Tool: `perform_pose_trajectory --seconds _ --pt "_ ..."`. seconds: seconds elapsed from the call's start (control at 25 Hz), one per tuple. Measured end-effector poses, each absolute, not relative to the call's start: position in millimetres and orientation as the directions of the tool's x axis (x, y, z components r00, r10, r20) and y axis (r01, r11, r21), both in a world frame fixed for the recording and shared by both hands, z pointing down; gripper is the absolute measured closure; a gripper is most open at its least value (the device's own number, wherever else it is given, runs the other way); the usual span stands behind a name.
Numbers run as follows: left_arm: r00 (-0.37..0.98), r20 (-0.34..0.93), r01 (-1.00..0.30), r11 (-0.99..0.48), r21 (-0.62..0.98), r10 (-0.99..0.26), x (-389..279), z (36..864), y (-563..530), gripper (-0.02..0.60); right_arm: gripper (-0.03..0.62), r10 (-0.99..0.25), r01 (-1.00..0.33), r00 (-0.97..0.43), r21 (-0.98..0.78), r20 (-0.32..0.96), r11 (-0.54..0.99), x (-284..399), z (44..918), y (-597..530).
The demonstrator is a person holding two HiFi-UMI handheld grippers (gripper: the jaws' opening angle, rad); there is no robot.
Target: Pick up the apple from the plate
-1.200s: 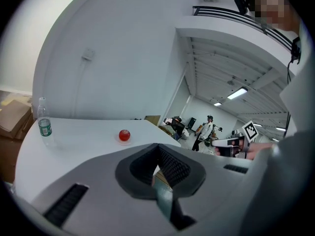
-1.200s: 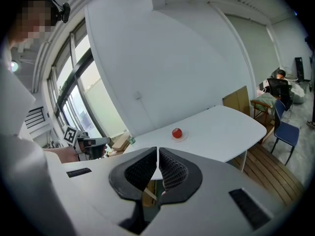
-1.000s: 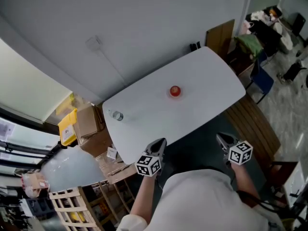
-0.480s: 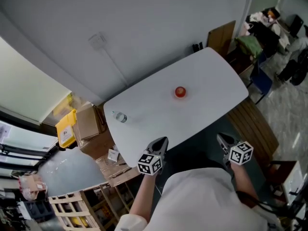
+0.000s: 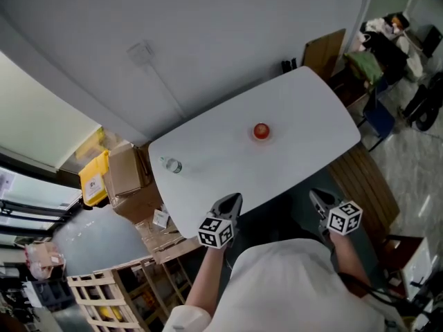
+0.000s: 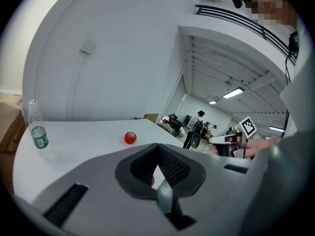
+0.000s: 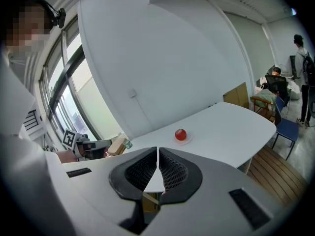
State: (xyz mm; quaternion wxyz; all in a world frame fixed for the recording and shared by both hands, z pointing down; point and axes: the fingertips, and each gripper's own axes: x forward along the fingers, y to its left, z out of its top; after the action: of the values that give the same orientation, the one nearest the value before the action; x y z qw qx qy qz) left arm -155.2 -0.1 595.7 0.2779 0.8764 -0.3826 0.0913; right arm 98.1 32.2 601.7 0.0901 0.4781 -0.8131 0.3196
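Observation:
A red apple (image 5: 261,131) sits on a small pale plate (image 5: 252,137) near the middle of the white table (image 5: 304,109). Both grippers hover at the table's near edge, well short of the apple. My left gripper (image 5: 232,200) is shut and holds nothing; its view shows the apple (image 6: 130,137) far ahead, above the closed jaws. My right gripper (image 5: 315,197) is shut and holds nothing too, with the apple (image 7: 180,134) ahead beyond its touching tips.
A clear water bottle (image 5: 169,164) stands near the table's left end. Cardboard boxes (image 5: 124,175) and a yellow case (image 5: 93,178) lie on the floor at left. A blue chair (image 5: 377,120) and a wooden platform (image 5: 363,178) flank the right end.
Both grippers have edged a little toward the table, still shut. The head view has shifted slightly, so the apple sits a bit further right in the picture.

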Motion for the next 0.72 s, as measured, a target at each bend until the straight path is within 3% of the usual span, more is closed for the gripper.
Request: perform_pose_trajectory --seconds 0.72 --pt "0.571 0.424 -0.817 -0.436 0.378 -0.703 -122 603 -54 0.58 0.556 -0.603 -0.743 -0.664 -0.479 0.442 0.467 115 610 -69"
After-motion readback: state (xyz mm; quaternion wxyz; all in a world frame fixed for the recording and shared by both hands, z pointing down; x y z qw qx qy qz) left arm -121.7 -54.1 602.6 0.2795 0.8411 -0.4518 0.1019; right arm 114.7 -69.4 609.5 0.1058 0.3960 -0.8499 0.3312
